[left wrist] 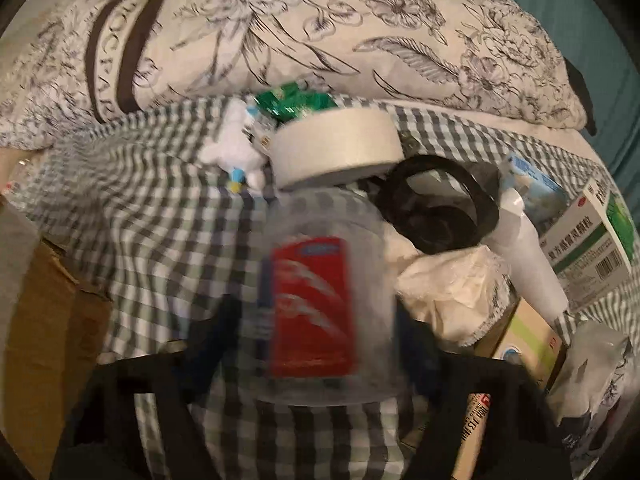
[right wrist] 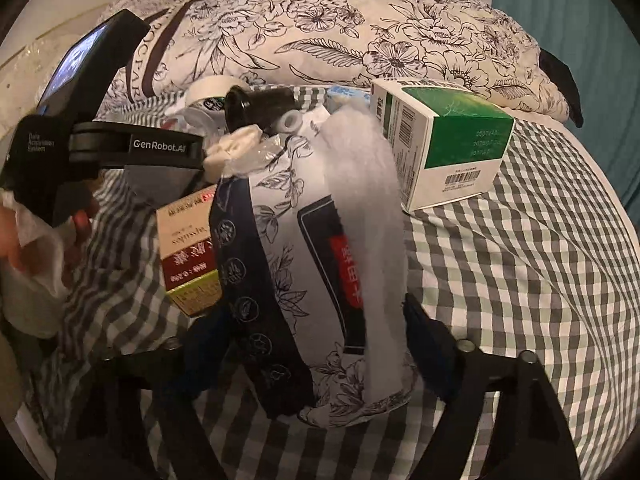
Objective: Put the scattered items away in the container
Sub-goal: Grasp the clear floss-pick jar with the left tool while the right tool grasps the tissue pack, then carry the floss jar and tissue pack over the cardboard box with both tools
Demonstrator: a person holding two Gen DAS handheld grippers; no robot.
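The left gripper (left wrist: 316,320) straddles a clear plastic jar with a red label (left wrist: 312,304), lying on the grey-and-white checked bedsheet (left wrist: 160,216); the jar sits between the dark fingers, but blur hides whether the pads press on it, so I cannot tell if it is gripped. The right gripper (right wrist: 316,332) likewise brackets a white soft pouch printed with black line flowers and a dark blue band (right wrist: 304,264); its blue pads stand just beside the pouch's sides, seemingly not yet pressing, so I judge these jaws open around it. As for progress, the tidying looks barely begun — nearly everything lies loose on the bed: a white roll of tape (left wrist: 336,148), a small white plush toy (left wrist: 236,152), green sachets (left wrist: 296,100), a black ring-shaped strap (left wrist: 436,204), crumpled white tissue (left wrist: 444,292), and a green-and-white medicine box (right wrist: 444,140) below the floral-print pillow (right wrist: 360,32). A brown cardboard box (left wrist: 44,320) at the bed's left edge may be the container, though I cannot be sure; nothing shows inside it — so, by my judgement, every item remains to be carried over, starting with the jar and the pouch.
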